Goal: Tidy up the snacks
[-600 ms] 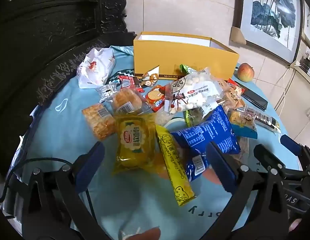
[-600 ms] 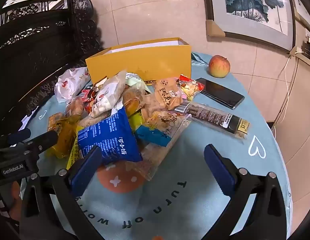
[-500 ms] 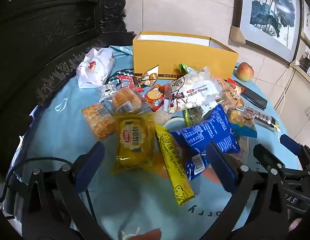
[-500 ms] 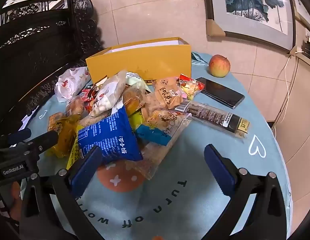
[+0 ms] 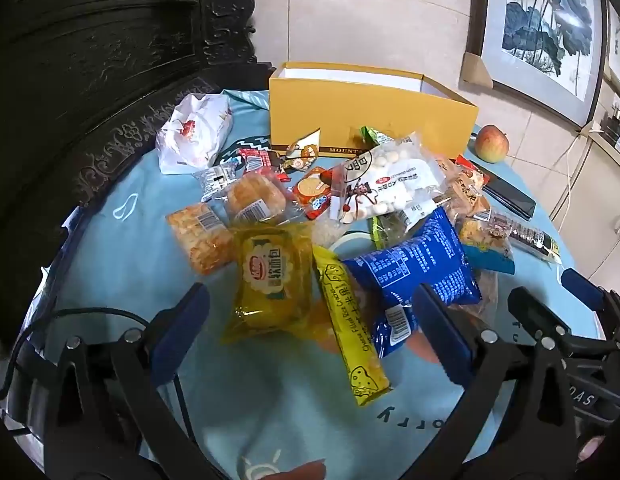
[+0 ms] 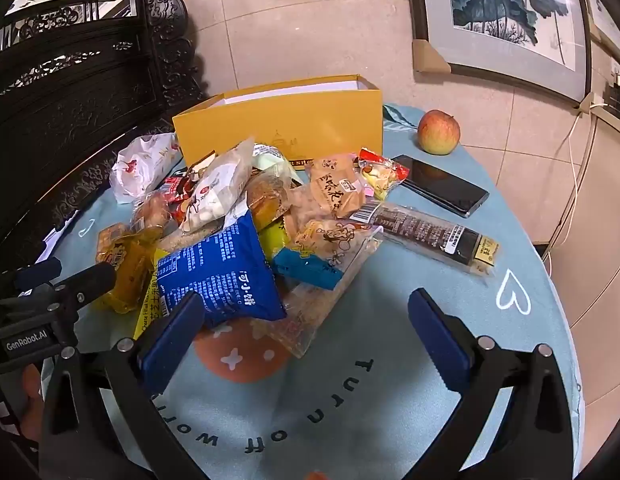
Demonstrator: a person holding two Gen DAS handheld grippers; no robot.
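Left gripper [image 5: 310, 322]: jaws wide apart, empty; yellow bread pack [image 5: 270, 280] at 12 o'clock
Right gripper [image 6: 306, 332]: jaws wide apart, empty; blue snack bag [image 6: 220, 270] at 11 o'clock
Yellow box [image 6: 282, 124]: behind pile

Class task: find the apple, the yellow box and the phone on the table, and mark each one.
apple [image 6: 438, 132], right wrist view, middle of its red skin.
yellow box [image 6: 282, 128], right wrist view, centre of its front wall.
phone [image 6: 441, 185], right wrist view, middle of its dark screen.
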